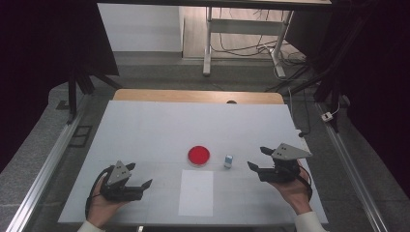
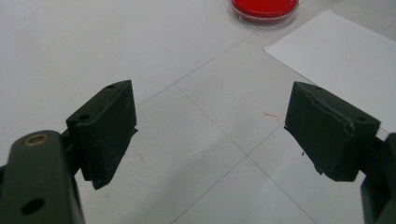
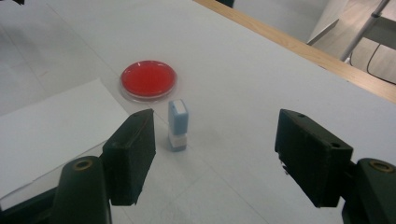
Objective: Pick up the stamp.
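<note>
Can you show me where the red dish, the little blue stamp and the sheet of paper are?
red dish (image 1: pixel 198 154), high view, middle of its red inside.
little blue stamp (image 3: pixel 178 122), right gripper view, on its blue upper body.
sheet of paper (image 1: pixel 196 192), high view, middle of the white sheet.

Even overhead light is falling on the white table in the high view, leaving it bright and almost shadowless, while the surroundings are sinking into near black at both sides and the corners; the whole picture is looking soft and slightly grainy. In the left gripper view the near black jaws are blurring at their edges and showing little surface detail; faint grey shadows are lying under them. In the right gripper view the red dish is catching a mild sheen, and the far table edge is washing out and going soft.
</note>
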Demonstrator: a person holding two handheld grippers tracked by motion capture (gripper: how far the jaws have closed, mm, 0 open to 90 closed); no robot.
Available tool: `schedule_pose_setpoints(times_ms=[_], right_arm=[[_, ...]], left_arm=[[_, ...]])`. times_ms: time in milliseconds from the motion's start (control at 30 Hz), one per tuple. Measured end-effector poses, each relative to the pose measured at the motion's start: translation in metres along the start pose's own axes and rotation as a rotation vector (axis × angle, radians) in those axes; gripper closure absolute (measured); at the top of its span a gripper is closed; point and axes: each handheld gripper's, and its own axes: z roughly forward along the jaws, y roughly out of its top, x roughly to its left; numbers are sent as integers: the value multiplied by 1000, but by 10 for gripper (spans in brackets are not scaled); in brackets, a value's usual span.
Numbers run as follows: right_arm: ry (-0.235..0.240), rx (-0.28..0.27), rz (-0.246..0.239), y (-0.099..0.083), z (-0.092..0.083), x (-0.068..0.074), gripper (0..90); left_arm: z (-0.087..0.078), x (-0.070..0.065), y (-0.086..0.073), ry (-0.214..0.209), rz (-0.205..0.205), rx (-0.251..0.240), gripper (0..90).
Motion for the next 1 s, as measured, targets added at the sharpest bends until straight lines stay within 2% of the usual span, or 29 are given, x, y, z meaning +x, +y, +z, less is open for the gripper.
schedule_pose_setpoints(times_ms=[267,433,600,767,1000], right_arm=[[40,20,-4,8,14,5,287],[69,43,-22,18,25,10,286],[94,65,-20,27,35,10,286],[99,75,-10,32,42,8,286],[104,100,-21,33,54,11,298]], left_arm=[[2,-1,0,1,6,9,170],[3,0,0,2,4,10,171],[4,0,0,4,2,13,172],[4,0,-1,3,3,16,172],[5,0,-1,5,4,15,173]])
